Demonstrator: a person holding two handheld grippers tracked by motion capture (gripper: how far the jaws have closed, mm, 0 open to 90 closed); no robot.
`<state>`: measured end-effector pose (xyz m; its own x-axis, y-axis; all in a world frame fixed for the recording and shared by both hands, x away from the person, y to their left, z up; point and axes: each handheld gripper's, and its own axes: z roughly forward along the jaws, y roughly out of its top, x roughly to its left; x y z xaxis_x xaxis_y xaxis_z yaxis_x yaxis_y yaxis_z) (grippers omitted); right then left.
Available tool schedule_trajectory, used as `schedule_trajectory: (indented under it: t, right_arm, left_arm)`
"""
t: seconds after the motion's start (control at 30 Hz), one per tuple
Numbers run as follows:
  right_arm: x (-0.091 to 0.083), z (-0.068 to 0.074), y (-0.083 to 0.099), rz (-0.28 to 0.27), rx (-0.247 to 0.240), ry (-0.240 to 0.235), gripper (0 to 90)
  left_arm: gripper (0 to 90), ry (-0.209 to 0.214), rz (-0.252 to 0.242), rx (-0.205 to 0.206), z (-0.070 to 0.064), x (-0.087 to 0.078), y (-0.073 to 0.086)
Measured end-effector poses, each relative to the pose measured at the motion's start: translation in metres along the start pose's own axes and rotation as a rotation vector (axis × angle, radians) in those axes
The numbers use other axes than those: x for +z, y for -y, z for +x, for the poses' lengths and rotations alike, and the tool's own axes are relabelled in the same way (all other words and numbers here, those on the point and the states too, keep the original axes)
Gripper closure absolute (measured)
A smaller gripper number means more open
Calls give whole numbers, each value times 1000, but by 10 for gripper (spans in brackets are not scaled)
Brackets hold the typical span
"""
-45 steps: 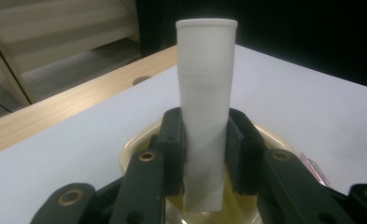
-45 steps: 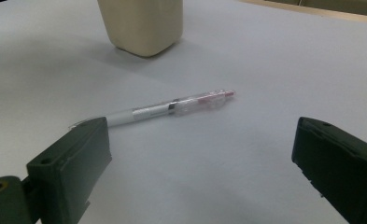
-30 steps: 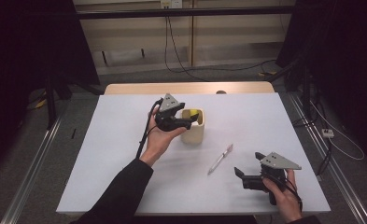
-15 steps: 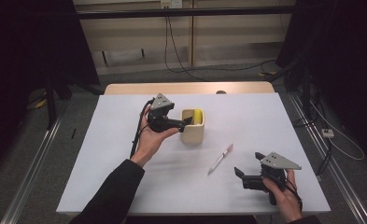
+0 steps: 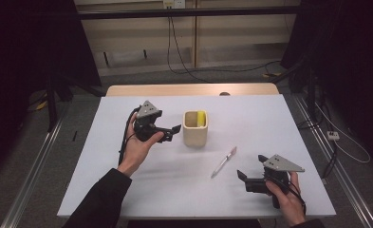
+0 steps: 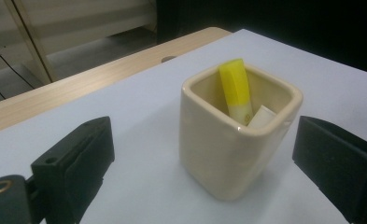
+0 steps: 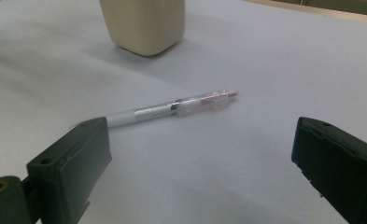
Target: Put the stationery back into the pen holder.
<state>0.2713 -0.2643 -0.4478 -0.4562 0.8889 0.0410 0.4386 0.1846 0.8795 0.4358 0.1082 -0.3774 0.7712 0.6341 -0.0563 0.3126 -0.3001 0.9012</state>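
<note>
Change since earlier: left gripper (image 5: 171, 130) has moved leftward off the cup (image 5: 195, 128) and now sits just beside the cup's left wall; right gripper (image 5: 243, 176) holds the same place near the front right of the bench (image 5: 250, 114).
Left gripper: held in the person's left hand (image 5: 139, 147), above the bench surface, pointed toward the cup.
Left fingers: spread wide, wider than the cup as seen in the left gripper view; nothing is held between them, and no contact with the cup (image 6: 237, 140) is visible.
Cup: cream, square with rounded corners, upright near the middle of the bench.
Cup contents: yellow marker (image 6: 236, 93) leaning against the far inner wall, its top just above the rim; white item (image 6: 261, 115) beside it, lower in the cup, kind cannot be told.
Right gripper position: held in the person's right hand (image 5: 286, 199), low over the bench, pointed toward the pen (image 5: 224, 161).
Right fingers: spread wide and empty; the pen (image 7: 172, 110) lies ahead of them, not between them.
Pen: white barrel with a clear pink end, flat on the bench, lying at a slant between the cup and the right gripper, apart from both.
Bench: white top with a wooden strip along the far edge.
</note>
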Motion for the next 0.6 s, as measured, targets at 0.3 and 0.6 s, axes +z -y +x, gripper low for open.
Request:
schedule_trajectory:
  t: [0.3, 0.6]
  right_arm:
    - [2, 3, -1, 8, -8, -15, 70]
    - [4, 4, -6, 14, -31, -33, 80]
  left_arm:
    - [51, -25, 17, -13, -2, -20, 23]
    - [51, -33, 29, 2, -11, -43, 48]
